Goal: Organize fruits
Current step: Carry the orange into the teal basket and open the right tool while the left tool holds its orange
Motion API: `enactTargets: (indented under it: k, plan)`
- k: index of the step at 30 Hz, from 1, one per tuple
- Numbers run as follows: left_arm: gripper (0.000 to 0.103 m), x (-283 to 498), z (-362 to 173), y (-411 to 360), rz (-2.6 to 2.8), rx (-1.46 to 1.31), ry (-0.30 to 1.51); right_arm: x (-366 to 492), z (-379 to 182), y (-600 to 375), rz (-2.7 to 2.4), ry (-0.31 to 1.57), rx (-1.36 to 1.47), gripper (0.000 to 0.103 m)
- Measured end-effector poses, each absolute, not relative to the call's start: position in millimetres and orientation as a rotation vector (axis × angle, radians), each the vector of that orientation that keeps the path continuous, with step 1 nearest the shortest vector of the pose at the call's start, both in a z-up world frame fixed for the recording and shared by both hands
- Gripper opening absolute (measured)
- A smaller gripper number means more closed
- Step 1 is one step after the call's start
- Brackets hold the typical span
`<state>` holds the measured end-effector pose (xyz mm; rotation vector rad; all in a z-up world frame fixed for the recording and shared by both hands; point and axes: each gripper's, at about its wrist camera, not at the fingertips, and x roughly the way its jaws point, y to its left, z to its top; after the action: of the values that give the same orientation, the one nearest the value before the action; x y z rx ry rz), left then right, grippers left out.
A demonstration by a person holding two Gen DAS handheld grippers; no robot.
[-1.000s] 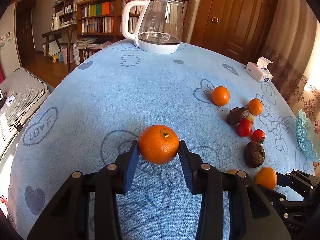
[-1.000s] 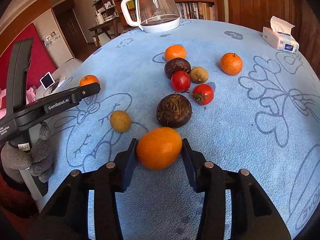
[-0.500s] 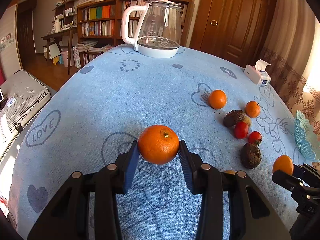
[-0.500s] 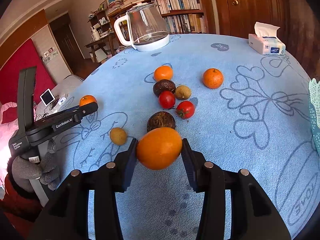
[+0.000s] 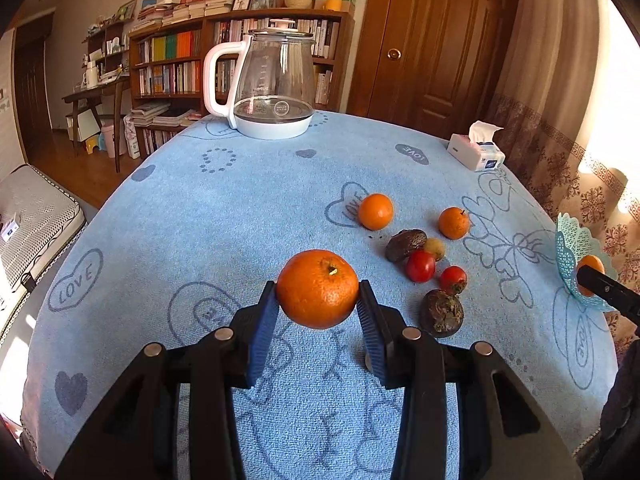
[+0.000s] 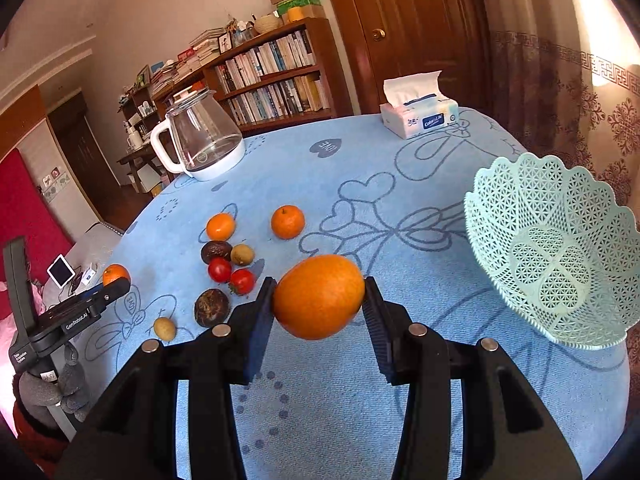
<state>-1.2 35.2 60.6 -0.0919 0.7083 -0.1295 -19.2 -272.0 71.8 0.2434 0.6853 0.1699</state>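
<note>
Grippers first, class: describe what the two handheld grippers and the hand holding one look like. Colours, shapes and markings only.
Both the left gripper and right gripper have black angular linkage arms with round silver rivets and flat, ribbed dark-blue pads. From the right wrist view, the left gripper's body bears white "GenRobot.AI" lettering, and a grey knitted glove wraps its handle above a red sleeve.

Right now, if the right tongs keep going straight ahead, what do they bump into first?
Probably nothing soon. The right tongs, holding an orange, point past the mint basket, which sits off to the right, toward bare blue tablecloth. Depth is hard to judge.
</note>
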Motion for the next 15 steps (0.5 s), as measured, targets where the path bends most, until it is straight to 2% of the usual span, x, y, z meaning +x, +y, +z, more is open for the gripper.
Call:
enactTargets:
  k: [15]
  plan:
    - [0.041, 0.7, 67.1, 6.1, -0.168, -0.047, 0.708, -25.0, 51.8, -401.5, -0.228, 0.712, 0.38, 0.045]
